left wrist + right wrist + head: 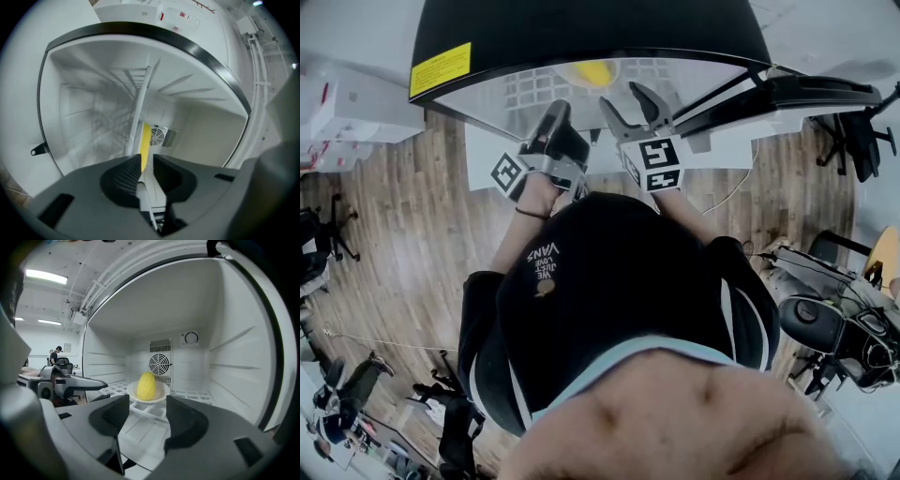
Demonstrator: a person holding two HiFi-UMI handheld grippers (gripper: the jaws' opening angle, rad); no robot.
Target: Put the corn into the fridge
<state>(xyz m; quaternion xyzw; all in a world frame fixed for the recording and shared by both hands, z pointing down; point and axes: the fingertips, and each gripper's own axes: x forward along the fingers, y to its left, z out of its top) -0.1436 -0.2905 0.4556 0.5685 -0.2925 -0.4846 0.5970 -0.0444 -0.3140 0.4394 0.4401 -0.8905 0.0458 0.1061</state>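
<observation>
The yellow corn [146, 386] lies on a white plate [161, 394] toward the back of the white grid shelf [197, 394] inside the open fridge [581, 28]. From the head view the corn [592, 72] shows through the fridge opening. My right gripper [147, 411] is open and empty, well short of the plate, at the fridge mouth [623, 94]. My left gripper [146, 166] is turned on its side, its jaws closed on the front edge of the shelf [140, 108]. The corn [145, 140] shows as a yellow strip beyond them. In the head view the left gripper [558, 111] sits at the opening's left.
The fridge door [806, 94] stands open to the right. Fan grille [161, 363] on the back wall. Wooden floor [403, 234] with office chairs [853, 141] and equipment [825, 323] around. A person [56, 355] stands far off in the room.
</observation>
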